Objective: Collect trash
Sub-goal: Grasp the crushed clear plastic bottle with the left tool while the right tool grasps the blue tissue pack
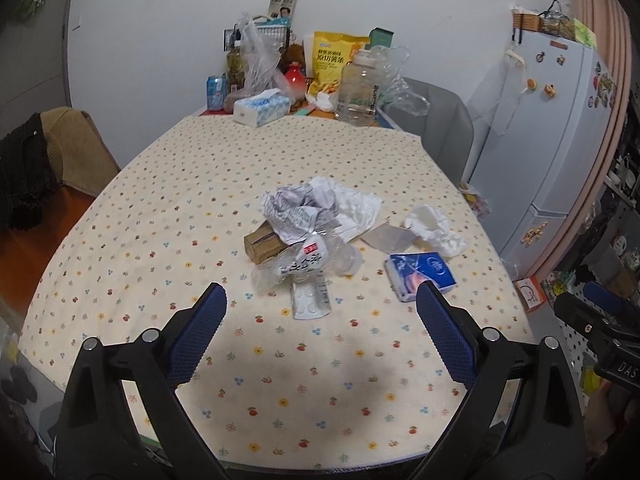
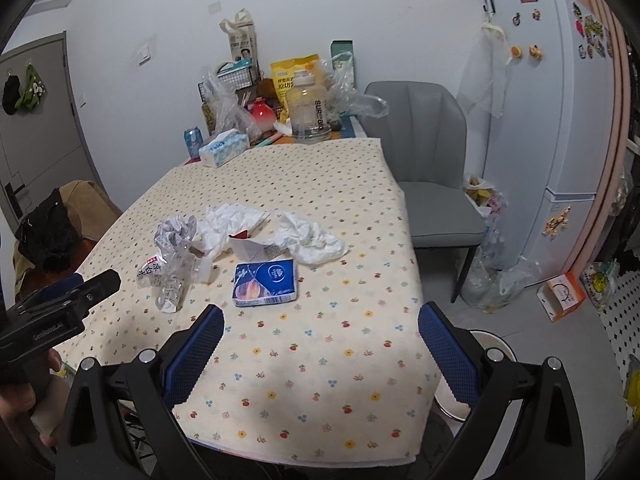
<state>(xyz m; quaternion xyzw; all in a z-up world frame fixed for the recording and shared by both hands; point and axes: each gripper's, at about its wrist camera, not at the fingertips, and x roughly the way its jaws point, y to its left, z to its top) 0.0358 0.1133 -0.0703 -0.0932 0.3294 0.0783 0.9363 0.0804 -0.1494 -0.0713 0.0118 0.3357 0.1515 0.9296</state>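
One counter [image 1: 160,208] carries a cluster of litter: one crumpled printed paper ball [image 1: 294,210], two crumpled white tissues [image 1: 436,226], one small brown cardboard box [image 1: 264,242], one crushed clear plastic bottle [image 1: 304,266], one empty blister pack [image 1: 310,300], one blue tissue packet [image 1: 420,274], and one flattened paper carton [image 2: 256,248]. At the far end stand one tissue box [image 1: 262,110], one drinks can [image 1: 216,92], one large clear jug [image 1: 358,88], one yellow snack bag [image 1: 334,60] and one red vase [image 1: 295,76]. One grey chair [image 2: 432,168] and one fridge [image 2: 560,120] stand beside. Two claws are in view, one left [image 1: 320,312] and one right [image 2: 320,332].
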